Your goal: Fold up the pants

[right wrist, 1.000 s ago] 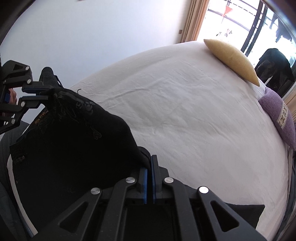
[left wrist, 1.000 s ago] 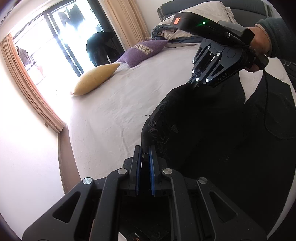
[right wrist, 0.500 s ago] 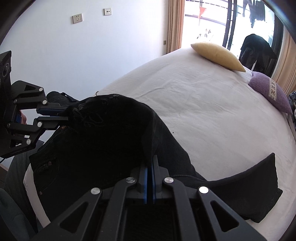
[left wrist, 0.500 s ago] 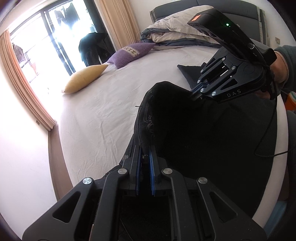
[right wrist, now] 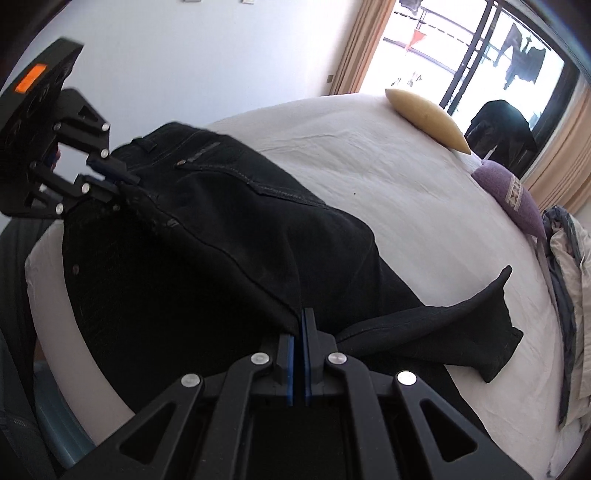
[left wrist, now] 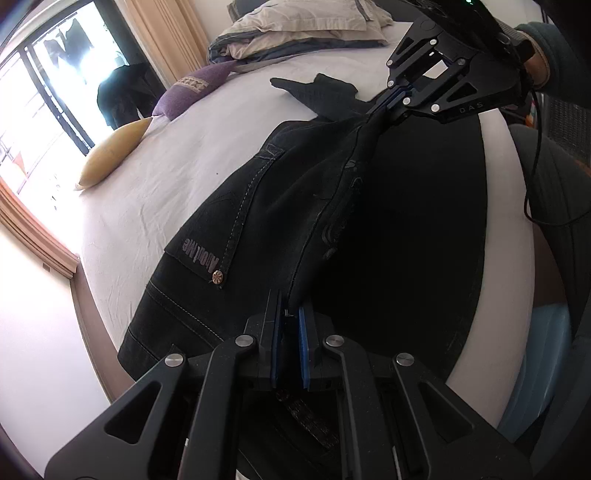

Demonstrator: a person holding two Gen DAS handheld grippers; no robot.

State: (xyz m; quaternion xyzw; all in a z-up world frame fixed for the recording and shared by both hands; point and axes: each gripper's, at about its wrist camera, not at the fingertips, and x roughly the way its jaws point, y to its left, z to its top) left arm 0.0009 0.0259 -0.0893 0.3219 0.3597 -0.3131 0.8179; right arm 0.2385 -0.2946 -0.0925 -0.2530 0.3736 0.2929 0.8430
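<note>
One pair of black pants (left wrist: 295, 206) lies on the white bed (left wrist: 177, 173), and two grippers hold it, one at each end of a raised fold. Two cushions rest near the window side of the bed: one yellow cushion (right wrist: 424, 118) and one purple cushion (right wrist: 511, 195), with a single heap of folded bedding (left wrist: 303, 29) at the headboard end. The left gripper (left wrist: 291, 321) sits low at the near edge of the bed, its blue-padded fingers (left wrist: 303, 339) drawn narrow around a seam of the pants close to the waistband, where a labelled back pocket and one rivet show. The right gripper (right wrist: 300, 332) is likewise nearly closed, pinching the pants fabric partway along the leg. In the left wrist view the right gripper (left wrist: 397, 98) hangs above the bed with its tips angled down and toward the left gripper, the cloth stretched taut between the two. One trouser leg end (right wrist: 491, 332) trails flat on the sheet beyond the right gripper. The person's right hand (left wrist: 535, 62), in a dark sleeve, grasps that gripper's handle from behind.
</note>
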